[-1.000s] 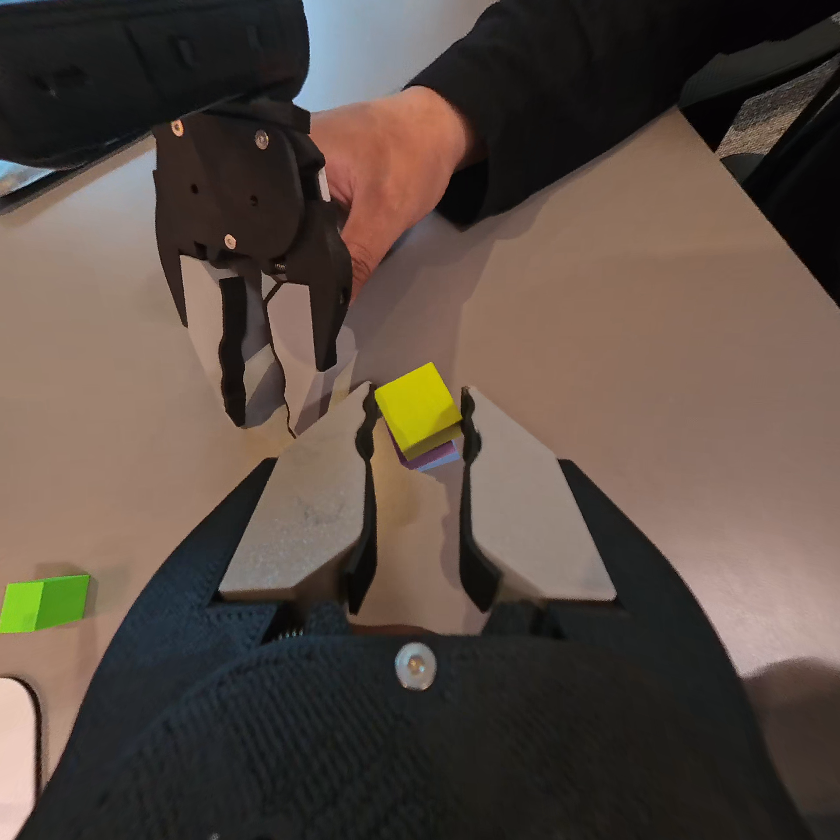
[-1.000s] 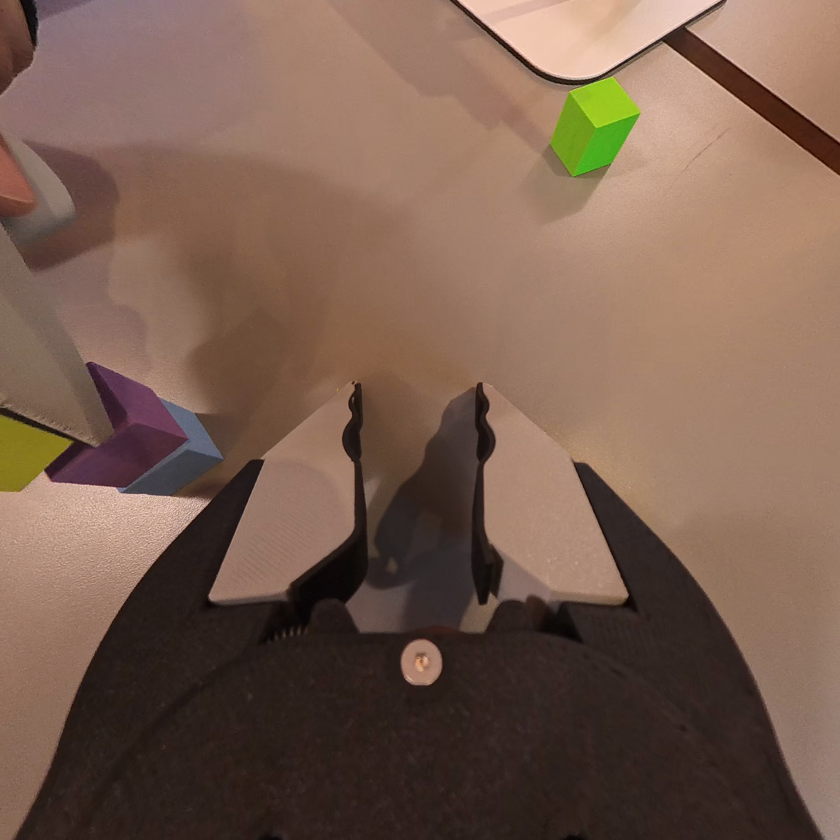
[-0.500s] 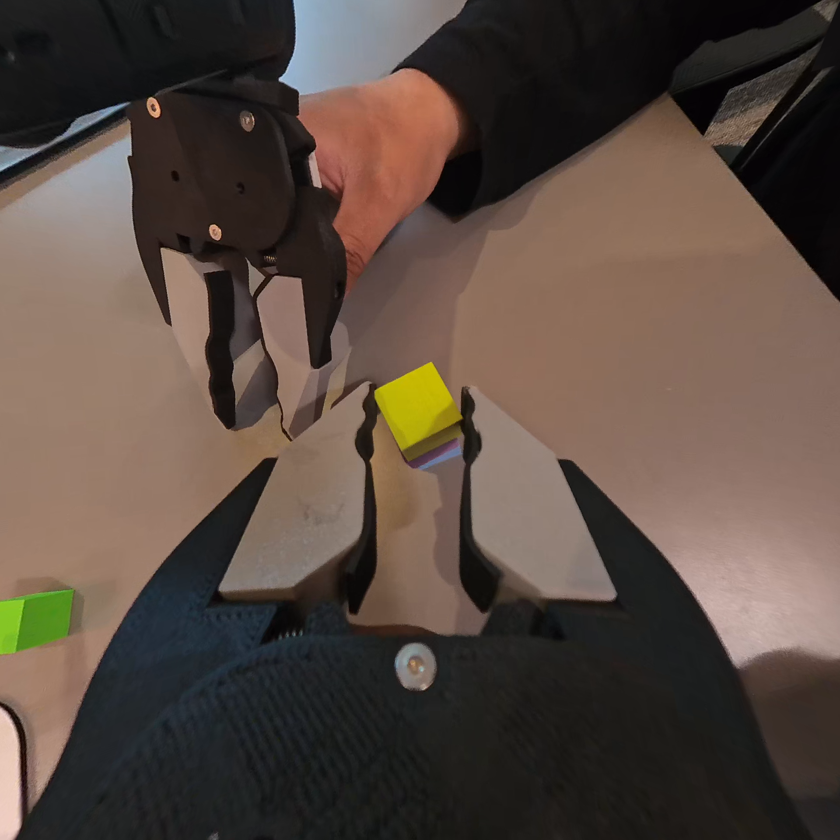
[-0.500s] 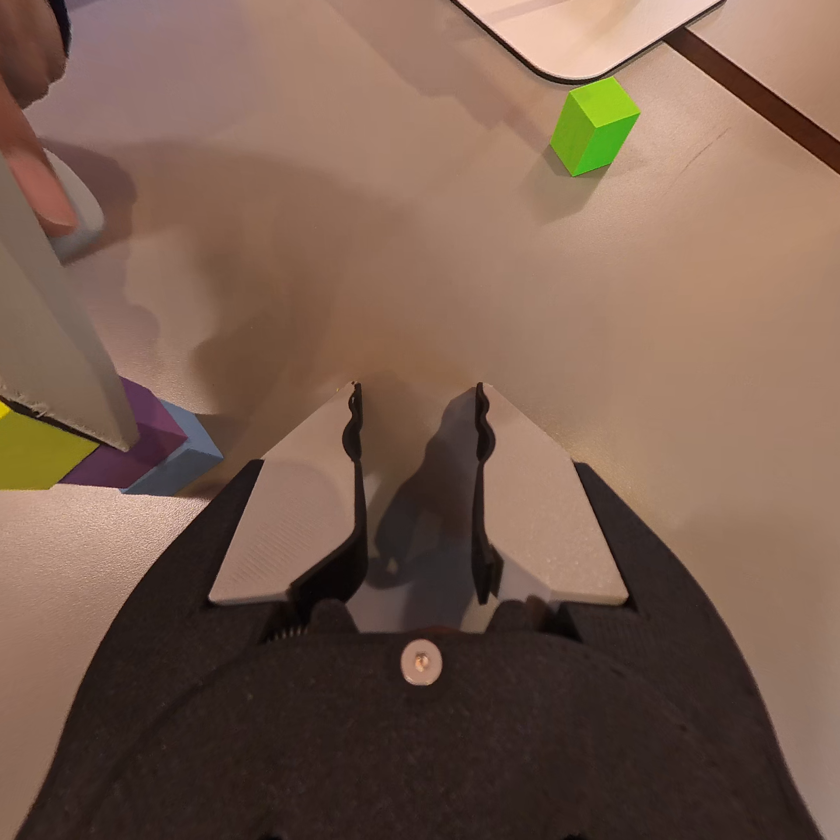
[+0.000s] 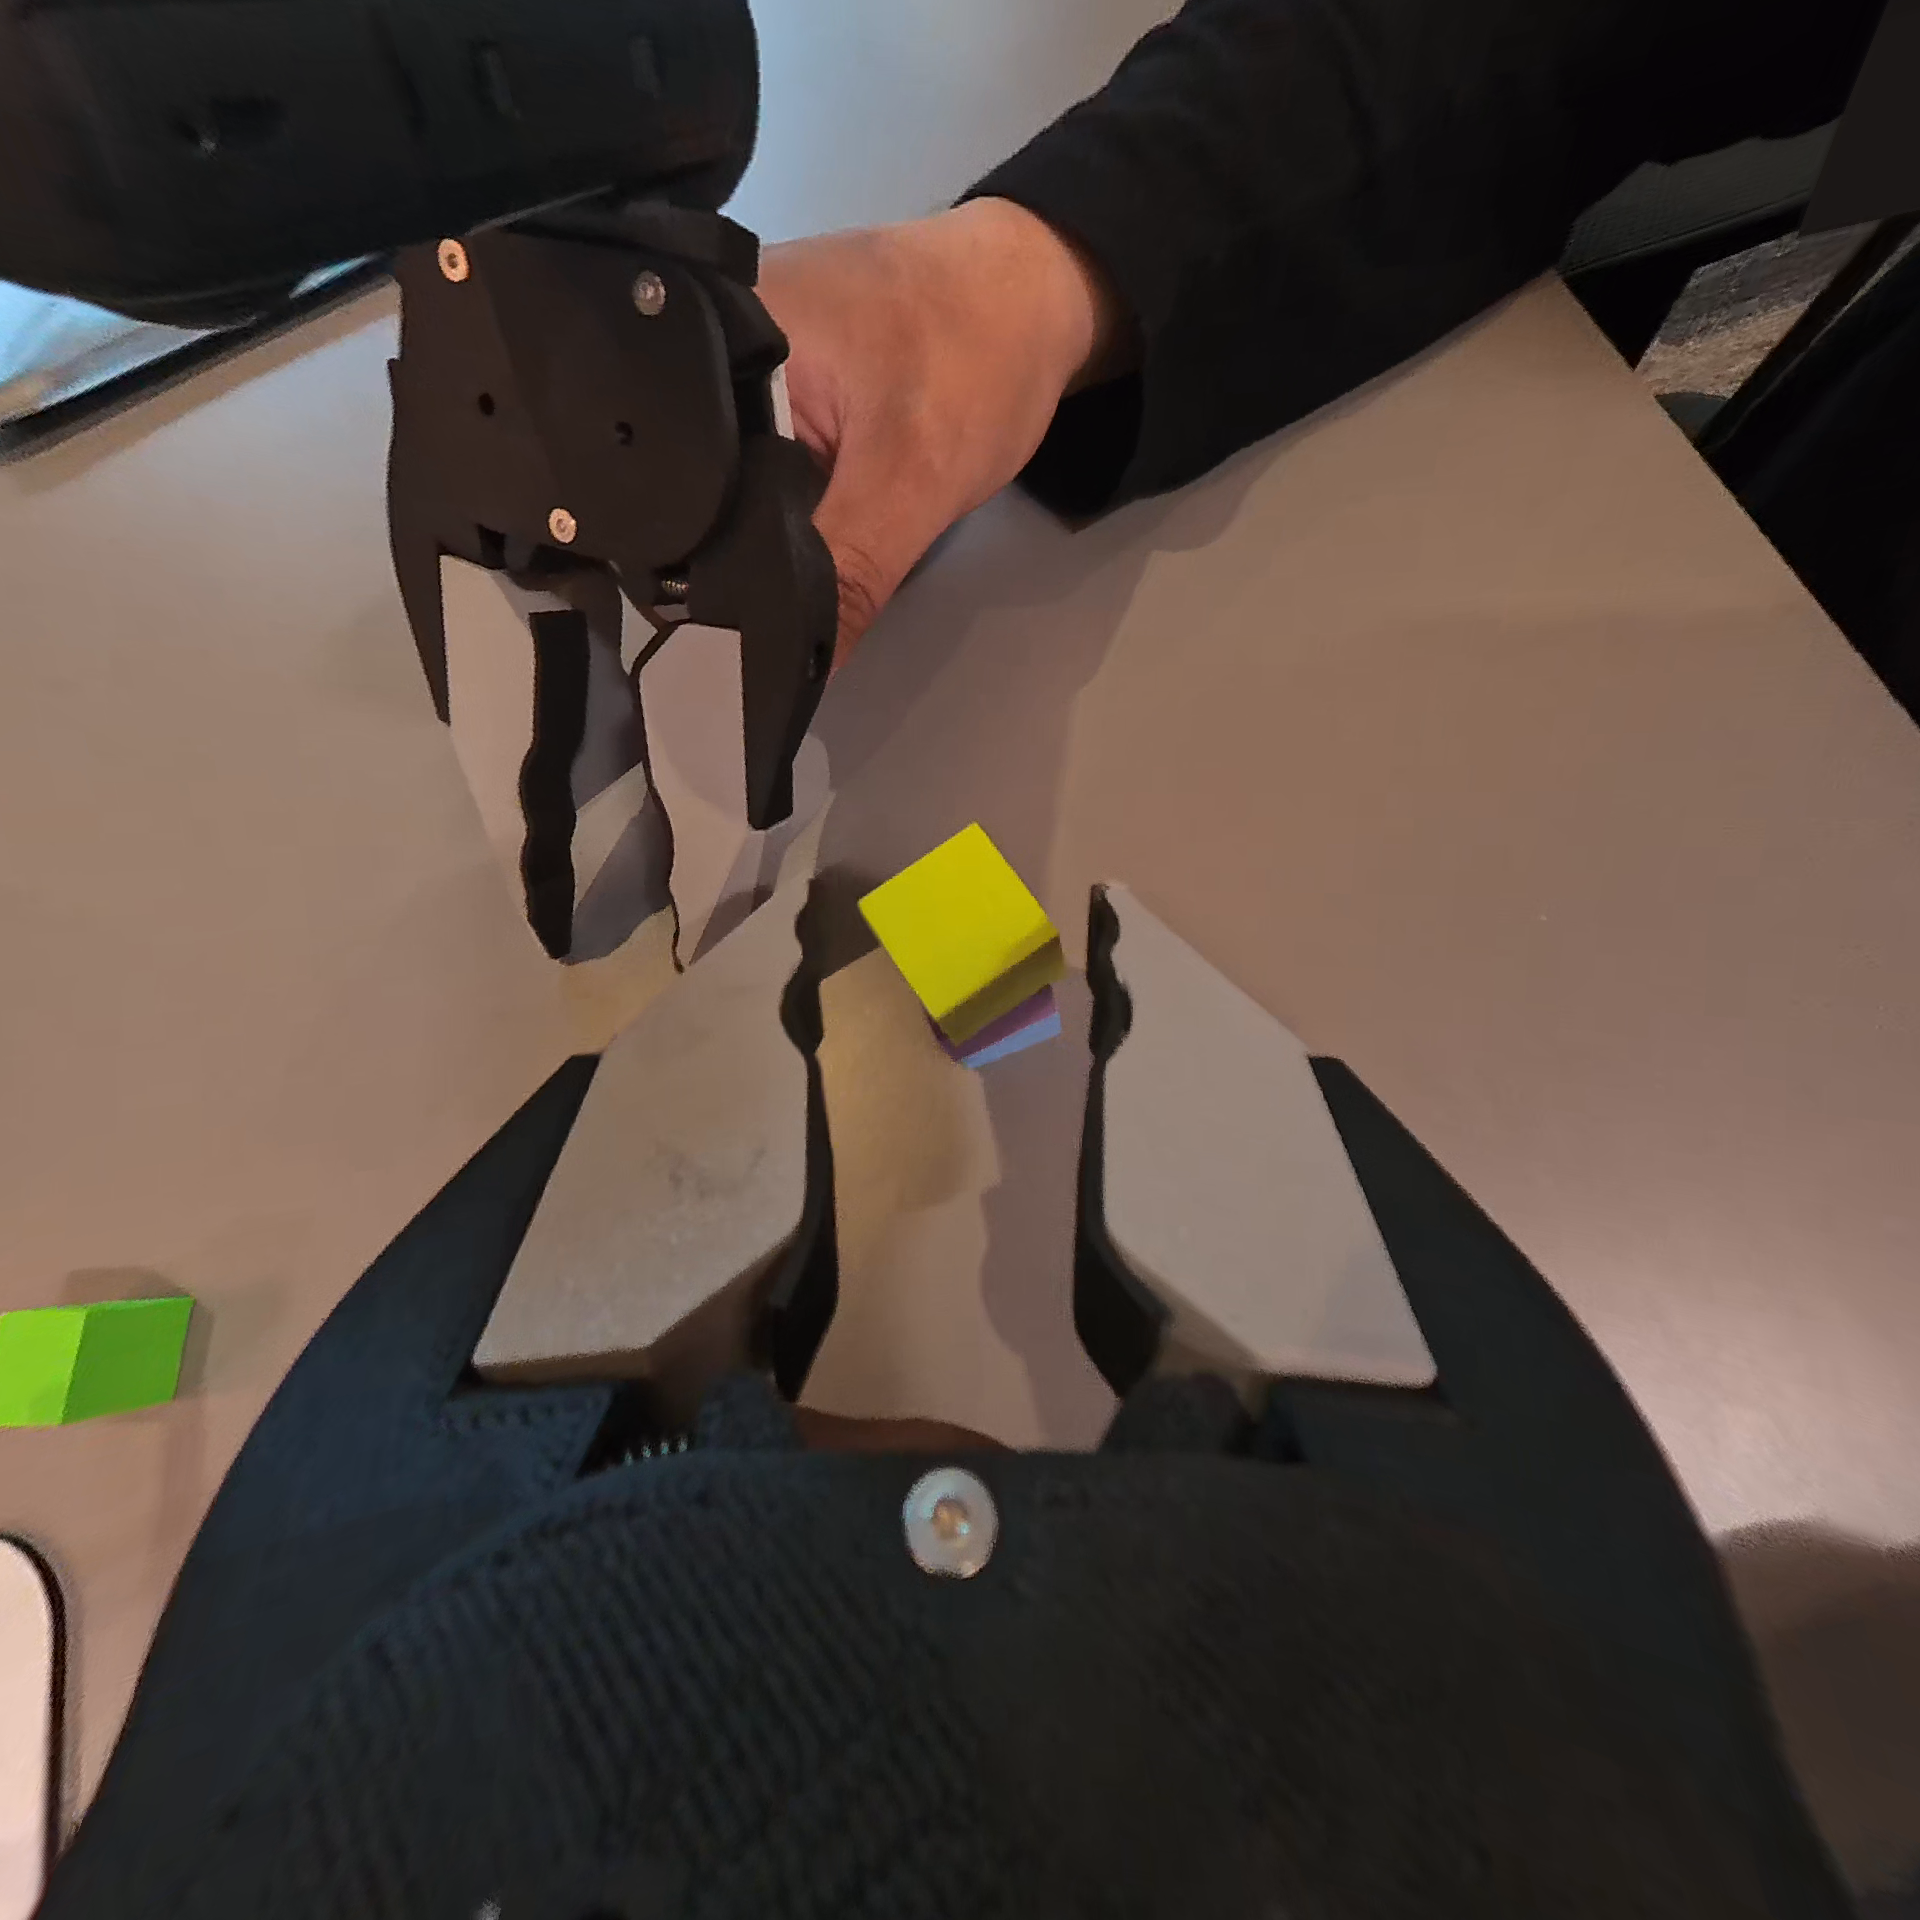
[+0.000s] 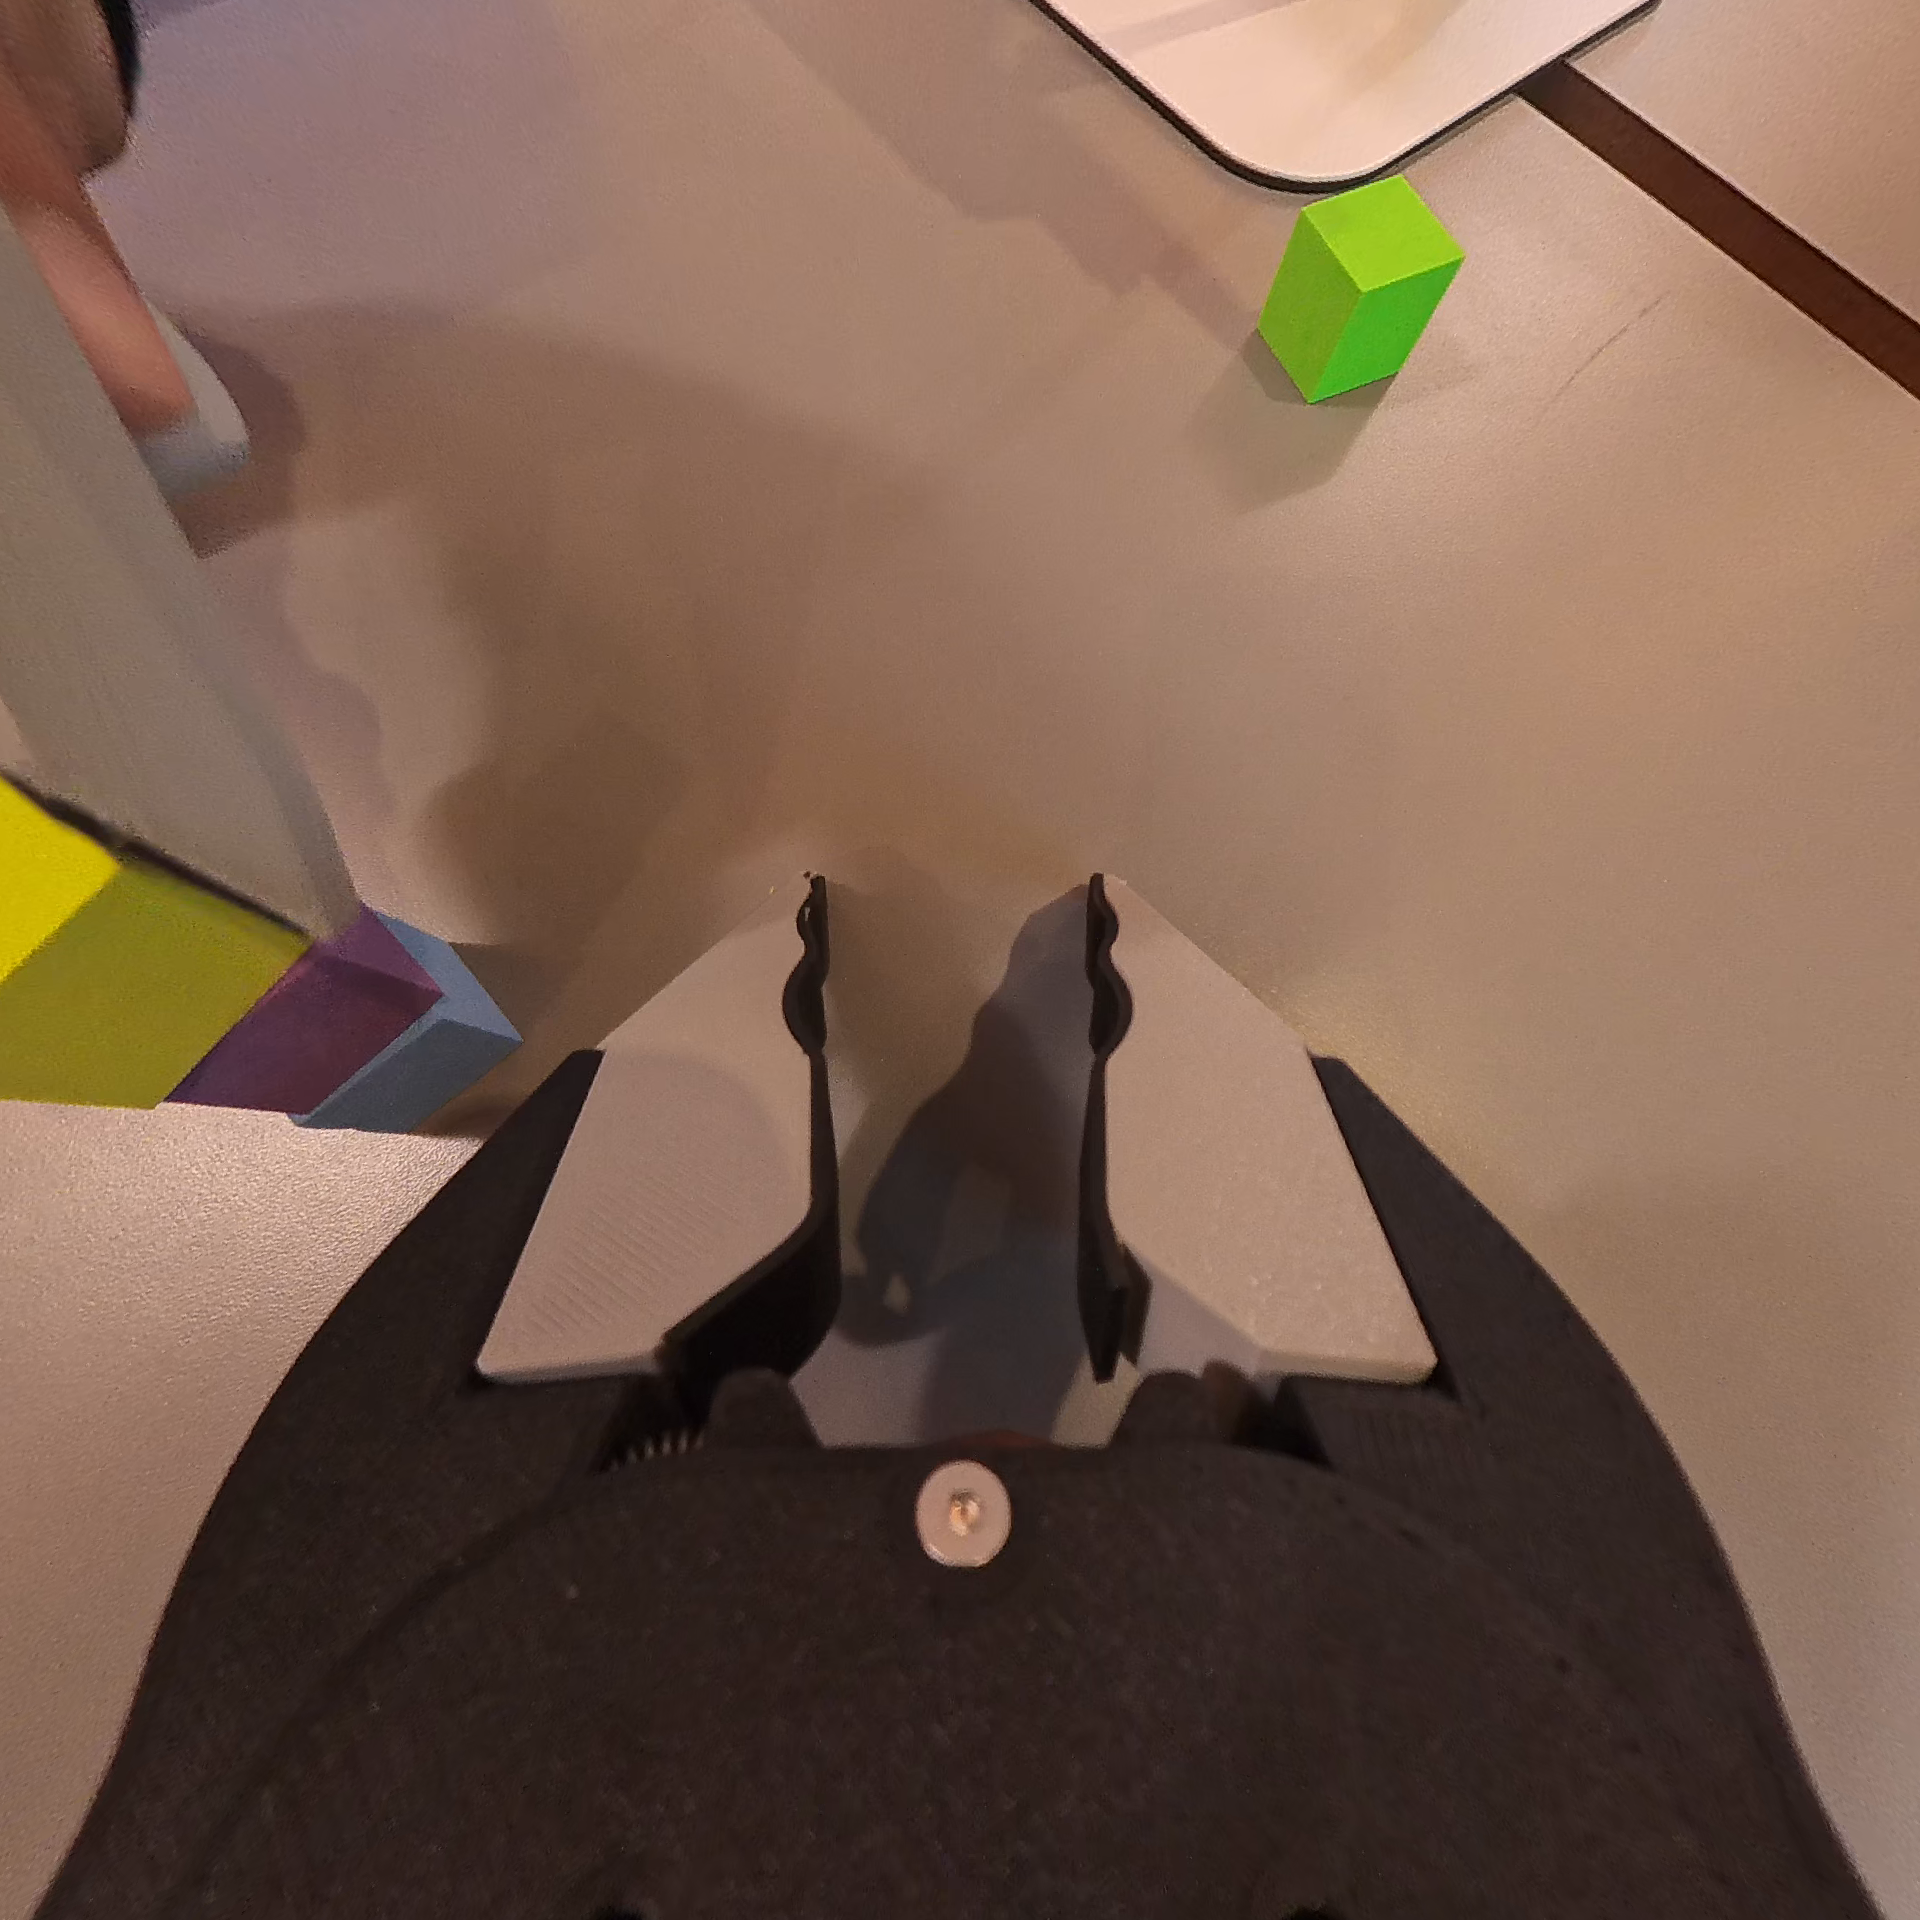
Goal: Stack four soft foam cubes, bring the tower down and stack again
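The green cube (image 5: 94, 1359) lies alone on the counter (image 5: 1455, 831) at the far left of the left wrist view, well apart from the stack and just beside a white board (image 6: 1340, 73). Right of it the right tool (image 5: 665, 914) hangs over bare counter, its jaws parted and holding nothing, the person's hand (image 5: 914, 416) behind it. Further right stands the stack: yellow cube (image 5: 956, 920) on top, purple cube (image 6: 312, 1023) under it, blue cube (image 6: 416, 1060) at the bottom on the counter. The left tool (image 5: 951, 935) is above it with jaws spread wider than the yellow cube, a gap on each side, gripping nothing.

The risks, as I judge them: the layers are not squared up, each lower cube peeking out to one side, so a fourth cube set off-centre could tip the tower. A brush from either open tool could also shove the yellow cube off. Foam is light and gives under a pinch, so a hard grip may deform the green cube and make it spring on release.

The cubes look matte, clean-edged and undented.
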Available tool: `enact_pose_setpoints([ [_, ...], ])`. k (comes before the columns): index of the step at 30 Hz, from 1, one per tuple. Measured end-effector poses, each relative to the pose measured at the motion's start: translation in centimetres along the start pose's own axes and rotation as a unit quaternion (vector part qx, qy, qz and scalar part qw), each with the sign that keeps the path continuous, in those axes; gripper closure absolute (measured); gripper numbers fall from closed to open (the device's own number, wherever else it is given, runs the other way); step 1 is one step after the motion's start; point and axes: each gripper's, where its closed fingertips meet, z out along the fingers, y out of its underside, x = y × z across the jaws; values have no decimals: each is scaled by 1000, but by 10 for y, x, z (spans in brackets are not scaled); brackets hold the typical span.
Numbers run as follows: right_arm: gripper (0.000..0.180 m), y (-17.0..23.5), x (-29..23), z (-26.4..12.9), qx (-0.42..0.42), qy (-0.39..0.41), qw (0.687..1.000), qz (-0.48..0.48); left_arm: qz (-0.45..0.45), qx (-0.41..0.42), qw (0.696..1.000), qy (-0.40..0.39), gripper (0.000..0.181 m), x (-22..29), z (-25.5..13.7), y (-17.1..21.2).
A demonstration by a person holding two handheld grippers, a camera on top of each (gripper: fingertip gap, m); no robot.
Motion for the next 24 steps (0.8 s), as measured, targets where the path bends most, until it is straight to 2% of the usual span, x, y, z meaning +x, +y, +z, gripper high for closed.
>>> enact_pose_setpoints([
  [5,132,0,0,0,0,0,1000,0,-6,65,997,-50,128,-16,-28,-19],
  [7,132,0,0,0,0,0,1000,0,-21,94,987,-132,130,-44,-46,-25],
  [9,132,0,0,0,0,0,1000,0,-61,105,964,-235,132,-83,-65,-20],
  [12,132,0,0,0,0,0,1000,0,-164,88,923,-337,126,-130,-80,8],
  [16,132,0,0,0,0,0,1000,0,-279,63,877,-387,108,-162,-71,53],
  [20,132,0,0,0,0,0,1000,1,-319,24,828,-461,105,-194,-61,86],
  [24,132,-1,0,1,0,0,1000,1,-334,-23,804,-492,108,-218,-51,108],
])
